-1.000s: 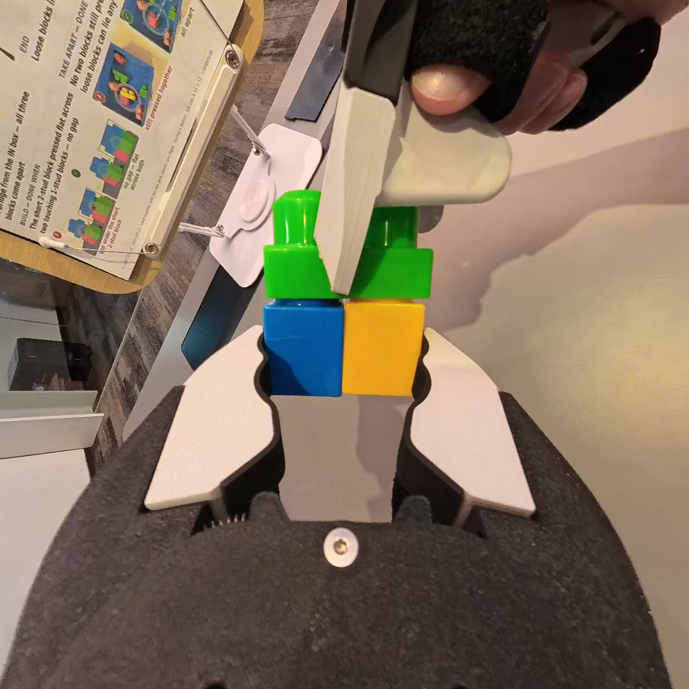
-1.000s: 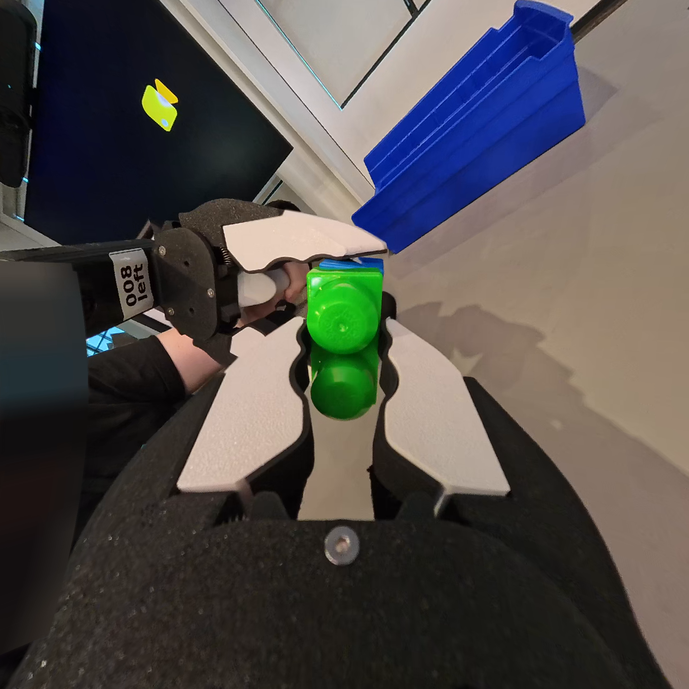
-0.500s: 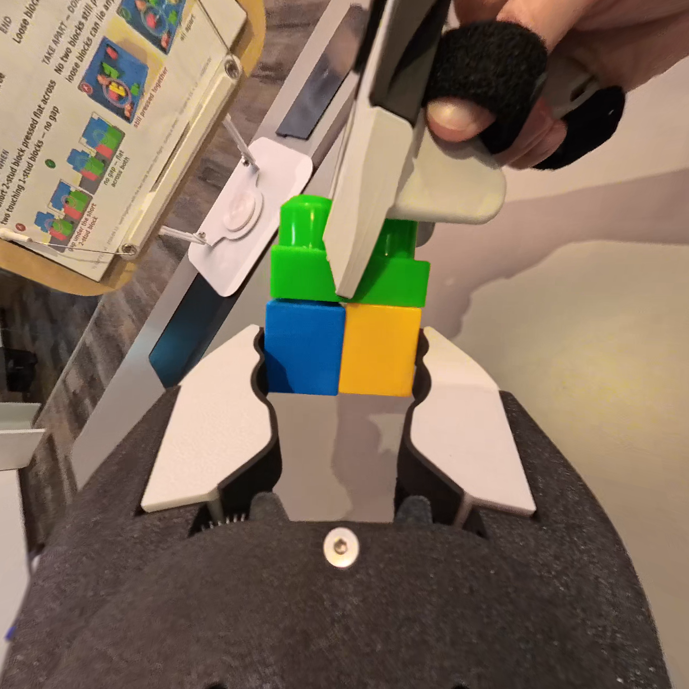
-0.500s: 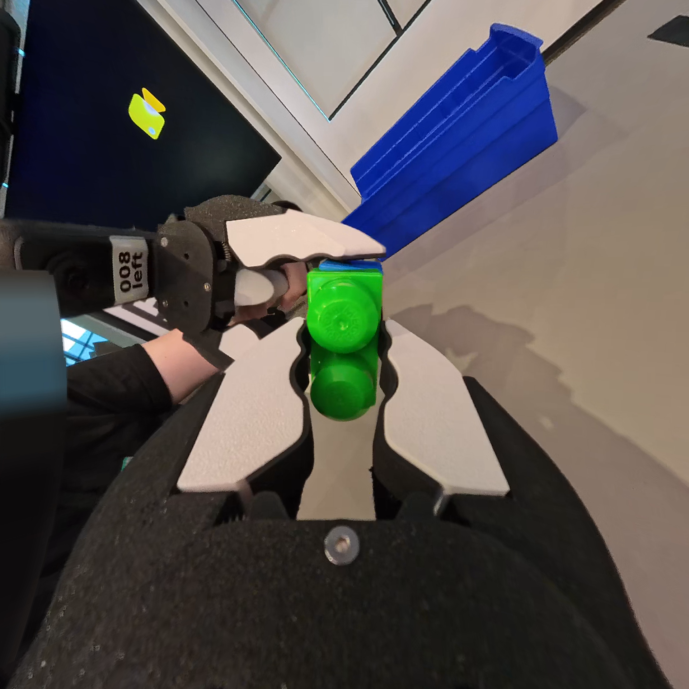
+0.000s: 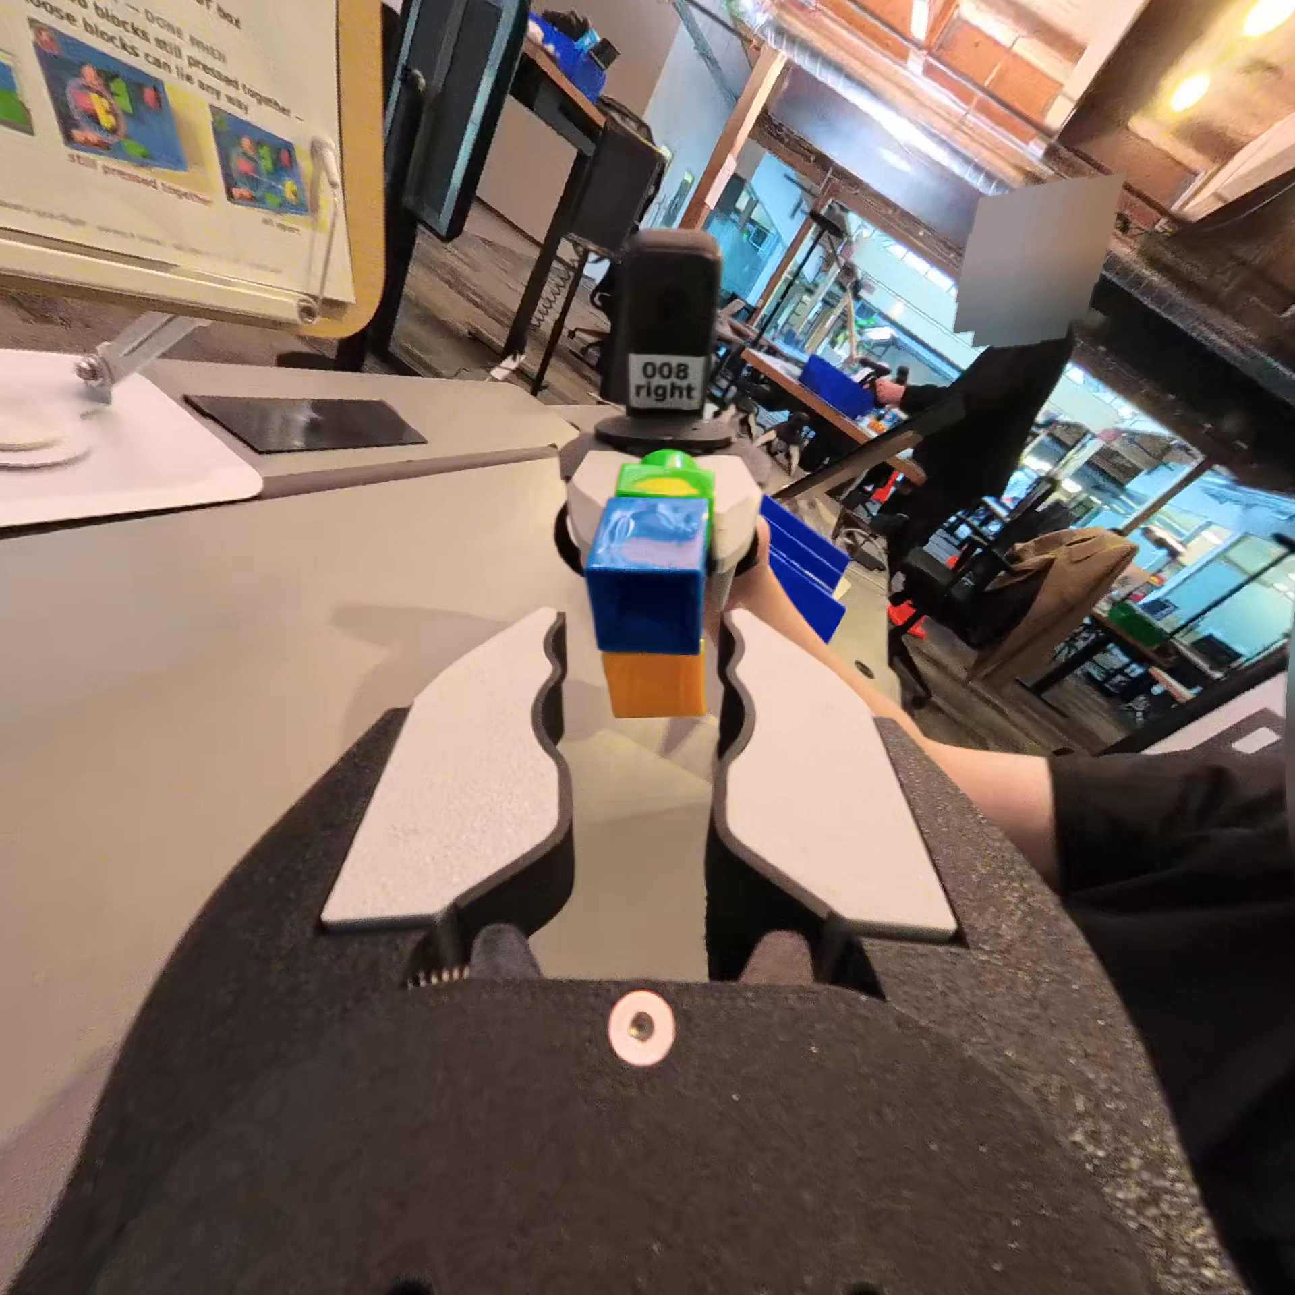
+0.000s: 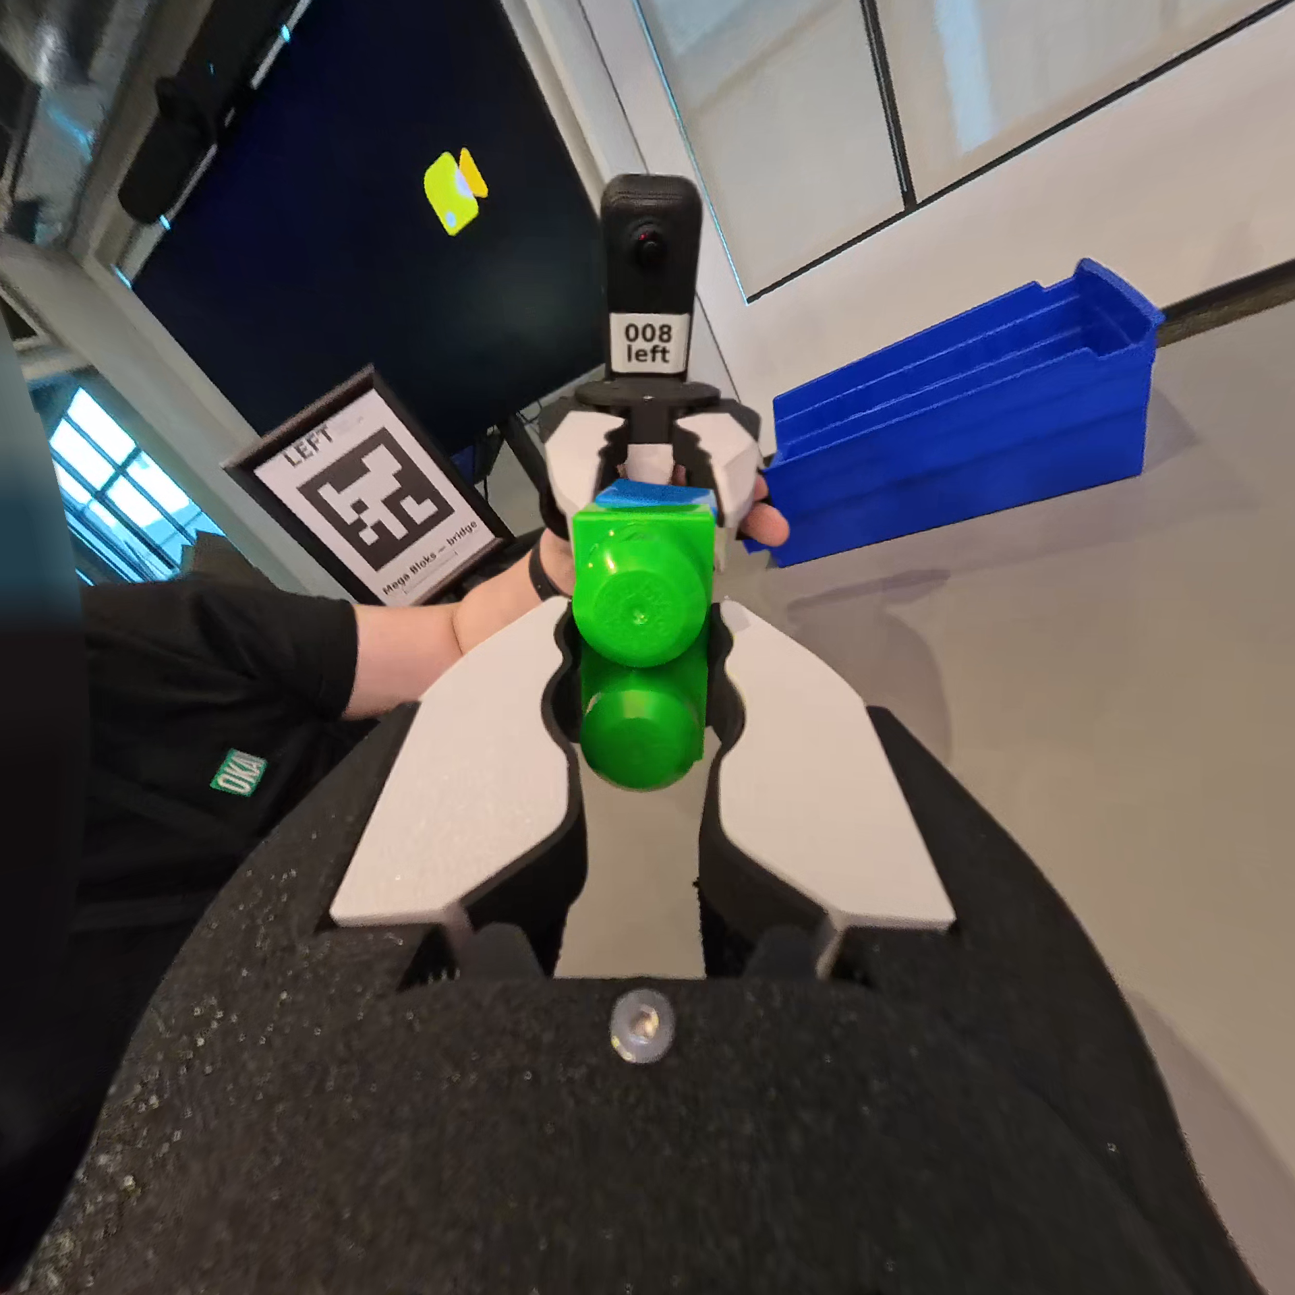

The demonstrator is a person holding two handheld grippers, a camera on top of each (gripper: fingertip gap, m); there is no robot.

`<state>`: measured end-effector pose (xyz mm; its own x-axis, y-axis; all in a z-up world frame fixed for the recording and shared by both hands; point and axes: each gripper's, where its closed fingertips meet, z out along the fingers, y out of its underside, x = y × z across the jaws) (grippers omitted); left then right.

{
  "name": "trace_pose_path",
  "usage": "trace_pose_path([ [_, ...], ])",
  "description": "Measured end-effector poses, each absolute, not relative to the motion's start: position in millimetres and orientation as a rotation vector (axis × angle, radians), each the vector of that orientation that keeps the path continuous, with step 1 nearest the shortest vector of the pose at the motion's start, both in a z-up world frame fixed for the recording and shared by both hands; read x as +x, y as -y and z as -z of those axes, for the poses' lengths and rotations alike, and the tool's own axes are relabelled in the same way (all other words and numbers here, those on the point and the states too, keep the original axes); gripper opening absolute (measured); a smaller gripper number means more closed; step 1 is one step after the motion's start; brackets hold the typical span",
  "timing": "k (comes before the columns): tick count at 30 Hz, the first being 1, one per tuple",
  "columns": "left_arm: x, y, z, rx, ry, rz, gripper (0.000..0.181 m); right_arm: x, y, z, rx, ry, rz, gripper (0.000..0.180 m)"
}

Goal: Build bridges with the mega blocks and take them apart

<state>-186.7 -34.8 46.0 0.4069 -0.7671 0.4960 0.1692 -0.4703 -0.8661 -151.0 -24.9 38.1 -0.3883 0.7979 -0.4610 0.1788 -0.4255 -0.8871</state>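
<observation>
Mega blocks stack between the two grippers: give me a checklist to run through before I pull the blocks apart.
1. Right gripper clamped on the green two-stud block: ok.
2. Left gripper gripping the blue block and yellow block: not ok, gaps show on both sides.
3. Blocks separated: not ok, blue and yellow are joined to the green one.
4. Stack lifted off the table: ok.
5. Blue bin open side up: ok.

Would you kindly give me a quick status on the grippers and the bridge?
Right gripper shut on green block. Left gripper open, slack around blue block and yellow block. Bridge in one piece, held off table. Nothing in the way.
</observation>
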Motion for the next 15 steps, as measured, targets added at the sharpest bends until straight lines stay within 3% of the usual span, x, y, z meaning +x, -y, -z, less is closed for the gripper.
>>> trace_pose_path([
  [4, -171.2, 40.6, -48.4, -1.633, -0.55, 1.327, 0.061, -153.8, 31.8, -38.6, -1.324, 1.397, -1.783, 0.034],
  [7, -169.5, 36.8, -52.1, -1.59, -0.54, 1.312, 0.038, -156.3, 34.5, -40.8, -1.296, 1.404, -1.772, 0.034],
  [15, -171.8, 35.7, -56.8, -1.542, -0.526, 1.244, 0.035, -157.9, 33.3, -47.6, -1.311, 1.357, -1.793, 0.035],
])
